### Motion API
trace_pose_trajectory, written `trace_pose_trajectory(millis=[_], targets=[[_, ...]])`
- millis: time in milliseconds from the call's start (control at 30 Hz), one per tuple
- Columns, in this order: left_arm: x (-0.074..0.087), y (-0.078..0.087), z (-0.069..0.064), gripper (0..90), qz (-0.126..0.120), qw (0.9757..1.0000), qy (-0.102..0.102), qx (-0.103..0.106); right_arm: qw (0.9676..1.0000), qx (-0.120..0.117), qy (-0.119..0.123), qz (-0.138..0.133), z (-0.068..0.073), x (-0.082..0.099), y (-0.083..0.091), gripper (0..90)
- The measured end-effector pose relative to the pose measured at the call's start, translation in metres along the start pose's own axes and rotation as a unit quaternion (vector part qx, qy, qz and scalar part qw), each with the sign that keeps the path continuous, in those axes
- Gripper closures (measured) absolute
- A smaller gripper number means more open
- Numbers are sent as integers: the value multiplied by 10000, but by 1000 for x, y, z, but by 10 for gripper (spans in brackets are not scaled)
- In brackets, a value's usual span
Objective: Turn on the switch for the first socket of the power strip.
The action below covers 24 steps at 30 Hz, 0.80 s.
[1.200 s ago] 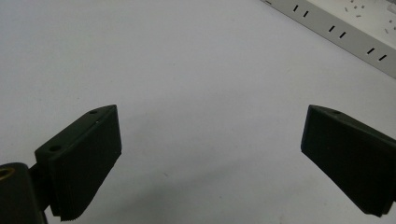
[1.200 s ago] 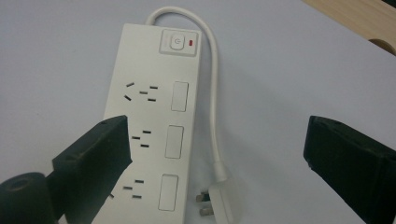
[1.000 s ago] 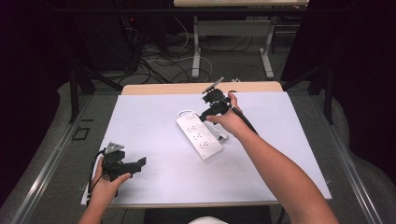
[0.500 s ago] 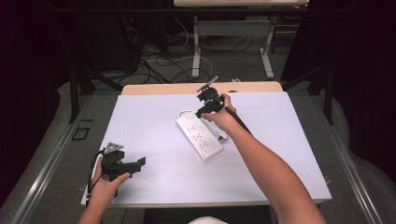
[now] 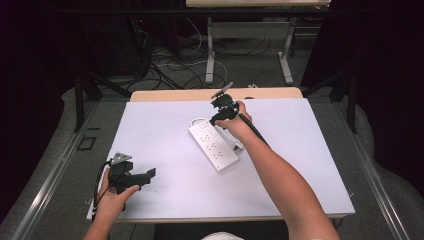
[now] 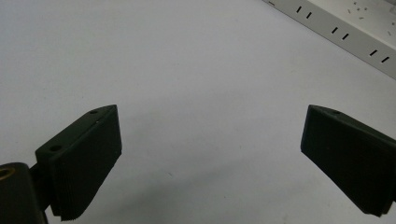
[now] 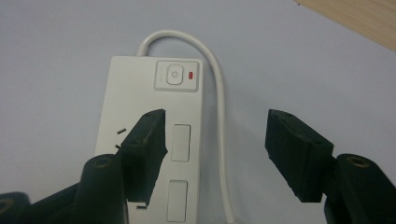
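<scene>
A white power strip [image 5: 214, 146] lies slantwise mid-table on the white mat. In the right gripper view its end with the switch [image 7: 175, 74] and red light [image 7: 190, 74] is just ahead, and its white cable [image 7: 219, 116] curves back along its side. My right gripper [image 5: 220, 112] hovers over that far end. Its jaws have just been closing, but the right gripper [image 7: 217, 144] is still open, with the strip's edge and cable below the gap and nothing pressed. My left gripper [image 5: 145, 175] rests open near the front left; the left gripper [image 6: 210, 158] spans bare mat.
The strip's sockets [image 6: 345, 28] show at the top right of the left gripper view. A wooden table edge [image 5: 175, 95] runs behind the mat. Beyond it are desk legs [image 5: 210, 55] and loose cables on the floor.
My right hand has shifted a little left and lower, closer over the strip's switch end. The left hand and the strip have stayed put.
</scene>
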<state>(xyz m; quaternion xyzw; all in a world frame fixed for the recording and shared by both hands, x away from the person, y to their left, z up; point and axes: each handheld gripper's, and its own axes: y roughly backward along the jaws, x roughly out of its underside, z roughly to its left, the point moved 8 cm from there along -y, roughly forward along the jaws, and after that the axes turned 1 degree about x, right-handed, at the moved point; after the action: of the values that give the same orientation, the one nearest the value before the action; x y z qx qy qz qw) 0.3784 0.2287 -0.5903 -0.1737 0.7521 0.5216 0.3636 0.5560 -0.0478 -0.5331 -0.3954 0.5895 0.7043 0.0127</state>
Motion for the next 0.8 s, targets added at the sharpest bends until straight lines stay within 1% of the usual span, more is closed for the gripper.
trace_pose_trajectory(millis=[33, 67, 133, 167, 200, 300, 333, 367, 400, 433, 500, 533, 567, 600, 633, 667, 700, 733, 767, 800], targets=[[0, 0, 0, 50, -3, 10000, 3, -2, 10000, 59, -20, 9, -1, 0, -1, 387], [0, 0, 0, 50, -3, 10000, 3, -2, 10000, 46, -69, 16, -1, 0, -2, 395], [0, 0, 0, 50, -3, 10000, 6, 0, 10000, -4, -47, 84, -1, 0, -4, 410], [0, 0, 0, 50, -1, 10000, 3, -3, 9999, 25, -53, 106, -1, 1, -5, 416], [0, 0, 0, 50, -4, 10000, 2, -4, 10000, -17, -47, 15, -1, 0, -7, 420], [0, 0, 1, 50, -1, 10000, -40, -13, 9999, 31, -53, 94, -2, 1, -9, 437], [0, 0, 0, 50, -15, 10000, -1, -3, 10000, -2, -76, 13, -1, 0, -12, 450], [0, 0, 0, 50, -16, 10000, 1, -2, 10000, 58, -69, 43, -2, 0, -14, 454], [0, 0, 0, 50, -16, 10000, 1, -2, 10000, 5, -89, 43, -1, 0, -16, 467], [0, 0, 0, 50, -18, 10000, -1, -1, 9999, 52, -105, 96, -1, 1, -16, 475], [0, 0, 0, 50, -18, 10000, 3, 0, 9999, 33, -110, 126, -1, 1, -18, 481], [0, 1, 1, 50, 20, 10000, -10, 14, 9999, 68, -60, 122, -1, 1, -21, 502], [0, 1, 1, 50, 23, 10000, -9, 14, 9998, 53, -57, 191, -1, 2, -21, 512], [0, 1, 1, 50, 21, 10000, -8, 15, 9999, 110, -68, 100, -2, 1, -24, 523], [0, 1, 1, 51, 20, 10000, -16, 23, 9999, 55, -97, 129, -2, 1, -26, 541], [0, 1, 1, 51, 20, 10000, -16, 23, 9998, 58, -132, 165, -2, 2, -26, 554], [0, 1, 1, 51, 41, 10000, -22, 23, 9998, 1, -179, -2, -2, 0, -30, 565], [0, 1, 1, 51, 39, 10000, -23, 22, 9998, 1, -179, -2, -2, 0, -30, 565], [1, 1, 1, 51, 41, 10000, -13, 17, 9997, 58, -177, 137, -4, 2, -30, 598], [0, 1, 1, 51, 41, 10000, -12, 17, 9997, 68, -202, 90, -4, 1, -31, 605]])
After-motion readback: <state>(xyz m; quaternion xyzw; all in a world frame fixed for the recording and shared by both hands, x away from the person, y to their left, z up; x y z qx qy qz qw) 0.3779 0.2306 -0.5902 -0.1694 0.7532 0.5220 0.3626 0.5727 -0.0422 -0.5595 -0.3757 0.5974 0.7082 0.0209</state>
